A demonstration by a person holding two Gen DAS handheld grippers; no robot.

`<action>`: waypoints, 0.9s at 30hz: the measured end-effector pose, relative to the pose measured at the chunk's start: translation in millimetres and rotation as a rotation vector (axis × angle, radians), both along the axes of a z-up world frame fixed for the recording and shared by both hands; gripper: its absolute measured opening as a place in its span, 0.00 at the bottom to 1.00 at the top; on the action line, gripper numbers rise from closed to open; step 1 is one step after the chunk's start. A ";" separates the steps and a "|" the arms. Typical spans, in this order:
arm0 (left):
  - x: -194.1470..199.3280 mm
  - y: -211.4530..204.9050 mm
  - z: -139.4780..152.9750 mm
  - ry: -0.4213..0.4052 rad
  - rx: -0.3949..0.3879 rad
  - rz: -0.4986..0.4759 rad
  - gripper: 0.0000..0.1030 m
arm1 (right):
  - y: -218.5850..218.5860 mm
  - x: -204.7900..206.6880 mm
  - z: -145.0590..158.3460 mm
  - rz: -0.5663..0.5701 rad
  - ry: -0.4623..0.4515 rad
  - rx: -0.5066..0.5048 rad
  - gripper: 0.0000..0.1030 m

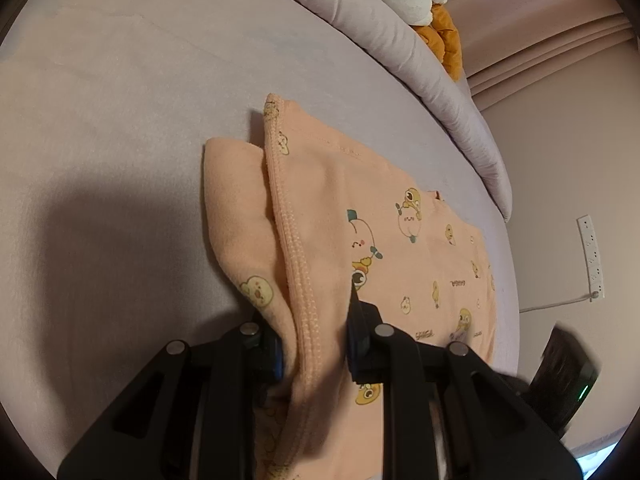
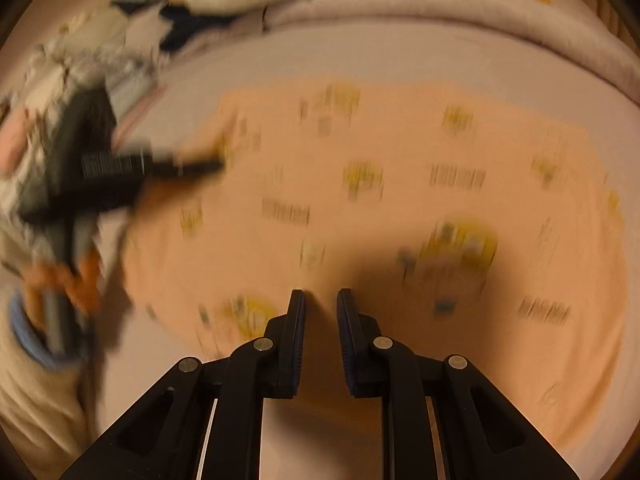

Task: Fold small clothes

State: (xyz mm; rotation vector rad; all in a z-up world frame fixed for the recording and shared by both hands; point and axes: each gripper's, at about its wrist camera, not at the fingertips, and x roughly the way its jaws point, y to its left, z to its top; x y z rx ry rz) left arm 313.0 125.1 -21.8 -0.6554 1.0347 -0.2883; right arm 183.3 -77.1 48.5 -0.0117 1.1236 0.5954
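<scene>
A small peach garment [image 1: 400, 216] printed with yellow cartoon ducks lies on a pale lilac bed sheet [image 1: 120, 120]. My left gripper [image 1: 316, 344] is shut on a bunched ribbed edge of the garment and lifts that fold over the rest. In the right wrist view, which is blurred by motion, the garment [image 2: 400, 200] spreads flat below my right gripper [image 2: 320, 296]. The right gripper's jaws stand a little apart with nothing between them, just above the cloth. The left gripper [image 2: 192, 168] shows at the left of that view, at the garment's left edge.
A rolled lilac duvet [image 1: 420, 60] runs along the far side of the bed, with a white and an orange item [image 1: 440, 36] on it. A pile of other clothes [image 2: 100, 60] lies at the far left. A wall power strip [image 1: 592, 256] is at the right.
</scene>
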 end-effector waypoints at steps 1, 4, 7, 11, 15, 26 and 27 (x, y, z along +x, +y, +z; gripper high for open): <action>0.0 -0.3 0.8 0.004 0.003 0.002 0.18 | 1.2 -9.2 0.0 0.024 -0.044 -0.024 0.19; -3.3 -6.3 15.2 -0.008 0.004 0.012 0.14 | -5.9 -10.5 9.4 0.032 -0.012 0.021 0.19; -7.5 -17.9 33.9 -0.051 0.028 -0.006 0.13 | -28.6 -5.4 23.0 0.005 0.004 0.202 0.19; -6.1 -47.0 58.4 -0.092 0.091 -0.053 0.13 | -66.5 21.9 25.1 -0.130 0.051 0.430 0.28; -0.9 -92.4 75.9 -0.121 0.188 -0.135 0.13 | -82.8 55.0 8.0 -0.230 0.185 0.747 0.42; 9.3 -200.3 44.9 -0.073 0.250 -0.407 0.32 | -111.5 85.9 -33.8 -0.407 0.381 1.013 0.65; 7.3 -201.6 42.4 -0.072 0.246 -0.417 0.32 | -111.3 83.9 -32.9 -0.405 0.389 1.007 0.65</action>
